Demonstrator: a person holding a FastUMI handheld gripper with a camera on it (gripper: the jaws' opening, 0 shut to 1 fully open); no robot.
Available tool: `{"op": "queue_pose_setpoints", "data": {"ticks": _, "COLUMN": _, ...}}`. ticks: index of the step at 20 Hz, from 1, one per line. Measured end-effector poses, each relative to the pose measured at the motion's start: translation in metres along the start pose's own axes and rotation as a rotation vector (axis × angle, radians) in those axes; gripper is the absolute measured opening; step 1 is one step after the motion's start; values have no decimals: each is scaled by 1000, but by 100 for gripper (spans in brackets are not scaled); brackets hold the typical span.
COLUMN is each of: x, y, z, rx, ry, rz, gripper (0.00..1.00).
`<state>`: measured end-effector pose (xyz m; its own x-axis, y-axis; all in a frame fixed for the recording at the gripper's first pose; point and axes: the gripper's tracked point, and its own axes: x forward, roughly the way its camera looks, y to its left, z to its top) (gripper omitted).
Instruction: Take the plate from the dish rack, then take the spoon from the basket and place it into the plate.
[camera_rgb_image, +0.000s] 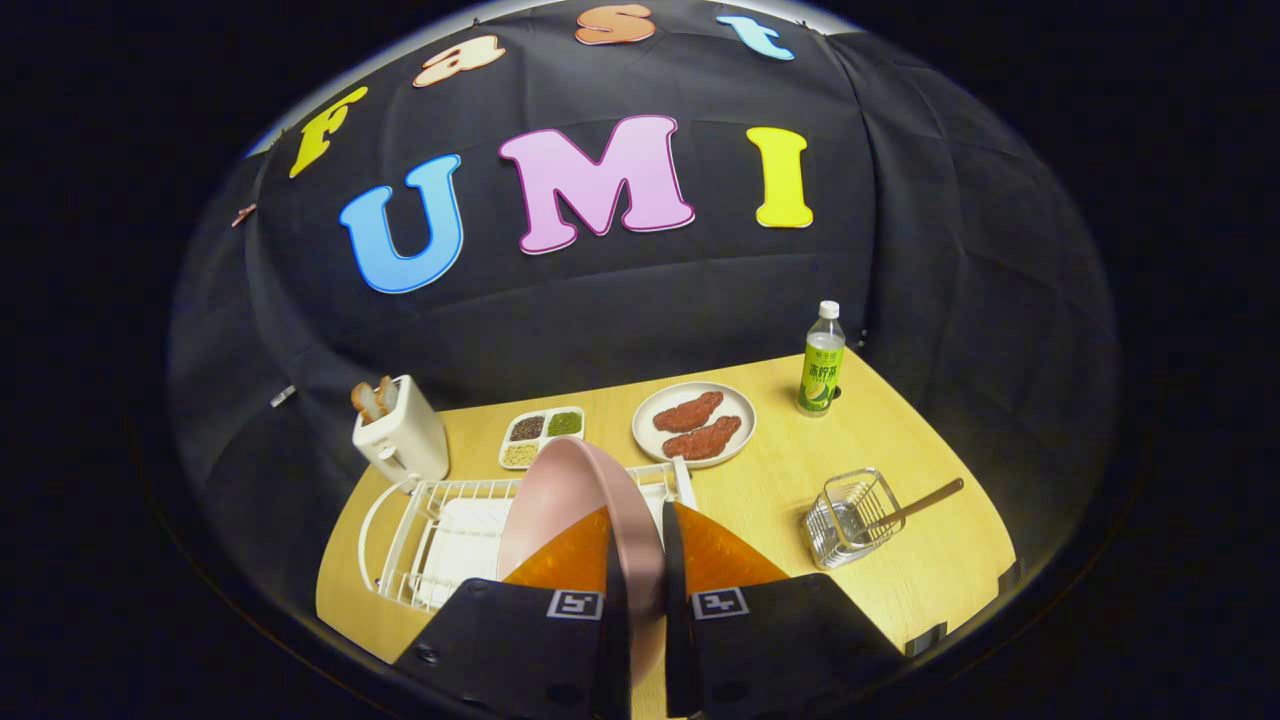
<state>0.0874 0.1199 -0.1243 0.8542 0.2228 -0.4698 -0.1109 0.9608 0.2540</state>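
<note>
Fingers of the gripper (640, 580) are pinched close together on the rim of the pink plate (570, 500), one finger on each side of it, so the plate is held tight. Only a thin gap is left between them, and the plate edge fills it. Held up on its edge, the plate tilts above the white dish rack (420, 530), so it looks like it is out of its slot. It looks hard and smooth, so it may be slippery, and it could break if it fell. Holding it by the rim is a good way, but the big round part hangs out to one side and may want to swing, so I think slow moves are best. It needs a bare spot on the wooden table (760, 500) to lie flat. Off to the side of the fingers stands the wire basket (850, 520), and the brown spoon (915, 507) leans in it with its handle poking out over the top. That spoon looks thin and light, and the handle that sticks out is the easy place to grab it. Beyond the rack sit a toaster (400, 435), a small tray (541, 437) with four squares, a plate of food (694, 424) and a green bottle (822, 362).
</note>
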Motion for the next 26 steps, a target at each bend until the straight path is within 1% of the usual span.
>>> {"op": "queue_pose_setpoints", "data": {"ticks": 2, "x": -27, "y": -11, "z": -27, "rx": 15, "ry": 41, "rz": 43, "gripper": 17}}
{"op": "queue_pose_setpoints", "data": {"ticks": 4, "x": -46, "y": -23, "z": -57, "rx": 36, "ry": 93, "rz": 67, "gripper": 17}}
{"op": "queue_pose_setpoints", "data": {"ticks": 7, "x": -63, "y": -36, "z": -104, "rx": 106, "ry": 170, "rz": 75, "gripper": 17}}
{"op": "queue_pose_setpoints", "data": {"ticks": 9, "x": -65, "y": -37, "z": -126, "rx": 146, "ry": 202, "rz": 88, "gripper": 17}}
{"op": "queue_pose_setpoints", "data": {"ticks": 12, "x": -62, "y": -37, "z": -153, "rx": 144, "ry": 234, "rz": 99, "gripper": 17}}
{"op": "queue_pose_setpoints", "data": {"ticks": 15, "x": -47, "y": -36, "z": -174, "rx": 133, "ry": 269, "rz": 105, "gripper": 17}}
{"op": "queue_pose_setpoints", "data": {"ticks": 20, "x": -21, "y": -38, "z": -209, "rx": 167, "ry": 352, "rz": 99, "gripper": 18}}
{"op": "queue_pose_setpoints", "data": {"ticks": 22, "x": -16, "y": -38, "z": -214, "rx": 172, "ry": 372, "rz": 106, "gripper": 21}}
{"op": "queue_pose_setpoints", "data": {"ticks": 24, "x": -10, "y": -46, "z": -214, "rx": 168, "ry": 368, "rz": 81, "gripper": 22}}
{"op": "queue_pose_setpoints", "data": {"ticks": 25, "x": -4, "y": -48, "z": -215, "rx": 166, "ry": 366, "rz": 75, "gripper": 21}}
{"op": "queue_pose_setpoints", "data": {"ticks": 26, "x": -3, "y": -50, "z": -213, "rx": 163, "ry": 368, "rz": 76, "gripper": 23}}
